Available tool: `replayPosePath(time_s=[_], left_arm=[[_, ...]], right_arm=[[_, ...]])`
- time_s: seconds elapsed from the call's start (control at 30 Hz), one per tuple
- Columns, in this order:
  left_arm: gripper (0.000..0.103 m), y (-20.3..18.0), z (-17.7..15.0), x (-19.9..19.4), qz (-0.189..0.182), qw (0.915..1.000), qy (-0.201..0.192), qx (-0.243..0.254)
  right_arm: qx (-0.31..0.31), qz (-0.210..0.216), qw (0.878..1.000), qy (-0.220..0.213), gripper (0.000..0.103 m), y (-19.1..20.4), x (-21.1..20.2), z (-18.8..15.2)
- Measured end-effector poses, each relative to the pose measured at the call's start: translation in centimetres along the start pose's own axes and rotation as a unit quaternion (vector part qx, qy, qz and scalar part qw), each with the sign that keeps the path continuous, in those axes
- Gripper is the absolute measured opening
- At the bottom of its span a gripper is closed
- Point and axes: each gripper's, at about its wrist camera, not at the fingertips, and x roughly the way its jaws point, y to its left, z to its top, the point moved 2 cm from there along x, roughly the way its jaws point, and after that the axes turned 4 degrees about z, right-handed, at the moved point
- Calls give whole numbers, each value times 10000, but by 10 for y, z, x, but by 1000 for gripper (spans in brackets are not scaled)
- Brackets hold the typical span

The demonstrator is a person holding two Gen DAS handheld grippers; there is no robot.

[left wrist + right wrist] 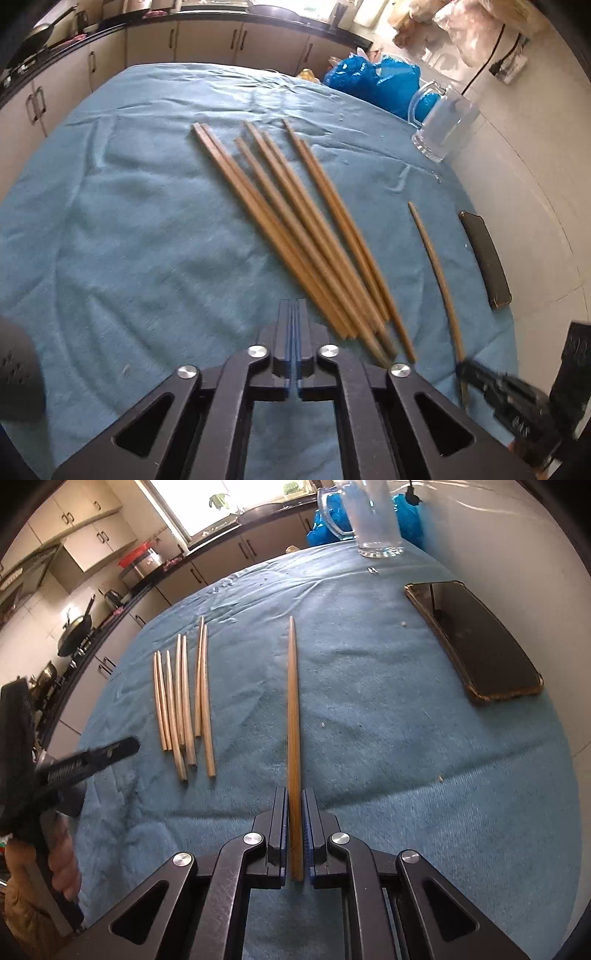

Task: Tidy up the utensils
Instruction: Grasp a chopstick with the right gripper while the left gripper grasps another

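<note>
Chopsticks are what the task turns on, and they lie on the desk [388, 738], which is covered edge to edge by a blue cloth [110, 221]. At the far right corner stands a glass mug [443, 125], judged to be the likely holder for the utensils, with a blue plastic bag [373, 85] behind it. A dark phone [476, 638] lies near the right edge. The main bundle of chopsticks [295, 236] rests loosely fanned at mid-desk, some sticks crossing one another.

The left gripper [293, 314] has its jaws pressed together on nothing, its tip just beside the near ends of the bundle. The right gripper [294, 812] is clamped on the thick end of a single chopstick [293, 701], which points away toward the mug and lies well apart from the bundle.

The risks come from the grip point. Held only at one end, the long stick can pivot or slip between the pads if it swings fast. Its far tip could drag and snag on the cloth, or knock the mug's rim and tip it near the desk edge. The left gripper, so close to the bundle, could scatter the sticks if it nudges them.
</note>
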Motion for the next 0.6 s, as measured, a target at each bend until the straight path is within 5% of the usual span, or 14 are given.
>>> replayPosePath(time_s=[0.07, 0.3, 0.43, 0.6], left_arm=[[19, -6, 6, 11, 158, 9999, 16, 42], [19, -32, 20, 23, 983, 9909, -381, 840], [0, -34, 23, 23, 1281, 9858, -394, 1013], [0, -30, 38, 30, 1530, 9831, -329, 951]], right_arm=[[47, 22, 10000, -41, 8, -1, -1, -2], [-130, -64, 9999, -89, 8, 1, 1, -3], [-64, -24, 9999, -135, 8, 1, 4, 0], [11, -74, 9998, -182, 8, 1, 8, 6]])
